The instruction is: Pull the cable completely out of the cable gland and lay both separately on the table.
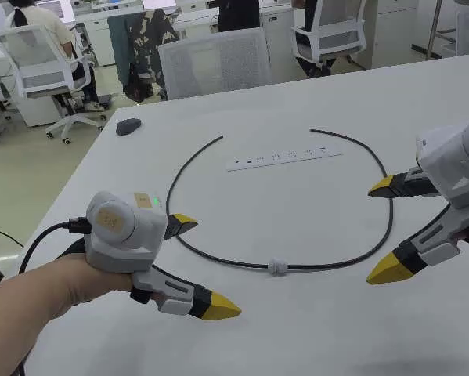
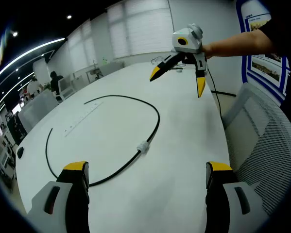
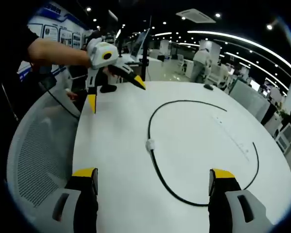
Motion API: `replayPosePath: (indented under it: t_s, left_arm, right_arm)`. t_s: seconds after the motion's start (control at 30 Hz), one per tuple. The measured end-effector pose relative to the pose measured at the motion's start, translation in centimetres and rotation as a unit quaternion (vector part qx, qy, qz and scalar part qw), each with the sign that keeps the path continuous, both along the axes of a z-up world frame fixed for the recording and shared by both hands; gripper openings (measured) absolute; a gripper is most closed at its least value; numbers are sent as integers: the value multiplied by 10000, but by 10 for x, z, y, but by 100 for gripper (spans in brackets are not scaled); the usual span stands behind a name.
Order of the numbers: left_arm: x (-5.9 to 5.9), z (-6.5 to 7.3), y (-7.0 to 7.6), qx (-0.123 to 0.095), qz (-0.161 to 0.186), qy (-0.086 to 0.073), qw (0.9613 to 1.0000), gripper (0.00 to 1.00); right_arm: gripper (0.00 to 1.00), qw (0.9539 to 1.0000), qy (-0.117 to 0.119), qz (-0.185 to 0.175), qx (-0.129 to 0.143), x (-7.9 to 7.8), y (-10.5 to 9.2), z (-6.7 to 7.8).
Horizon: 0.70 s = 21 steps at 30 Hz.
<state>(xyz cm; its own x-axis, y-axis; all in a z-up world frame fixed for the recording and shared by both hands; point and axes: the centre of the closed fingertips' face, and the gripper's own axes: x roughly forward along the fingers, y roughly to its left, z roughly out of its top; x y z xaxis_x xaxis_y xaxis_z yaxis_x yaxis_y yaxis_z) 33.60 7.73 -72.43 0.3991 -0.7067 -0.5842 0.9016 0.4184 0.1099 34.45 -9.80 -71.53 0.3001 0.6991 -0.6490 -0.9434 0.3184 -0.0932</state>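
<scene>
Hovering empty with jaws apart, the left hand-held gripper [image 1: 205, 265] hangs near the white cable gland [image 1: 277, 267], threaded on the black cable [image 1: 320, 266] looped on the bench [image 1: 312, 337], and the right hand-held gripper [image 1: 377, 233] hangs equally spread, so the approach seems underway: next, clamp gland and cable.

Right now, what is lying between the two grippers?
In the head view, the white cable gland, threaded on the black cable, lies between the left gripper and the right gripper, on otherwise bare table.
</scene>
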Motion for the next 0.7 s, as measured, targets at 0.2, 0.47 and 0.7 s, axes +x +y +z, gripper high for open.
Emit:
replayPosePath:
  t_s: [0.2,0.47,0.7]
  left_arm:
    - [-1,-1,-3,3,17,51,10000,100]
    - [0,4,-1,80,34,7,10000,100]
    - [0,7,1,115,31,-39,9999,100]
  right_arm:
    - [98,9995,-230,-168,103,7,-4,8]
    - [98,9996,-221,-122,155,7,-1,15]
    - [98,9995,-291,-11,129,6,7,18]
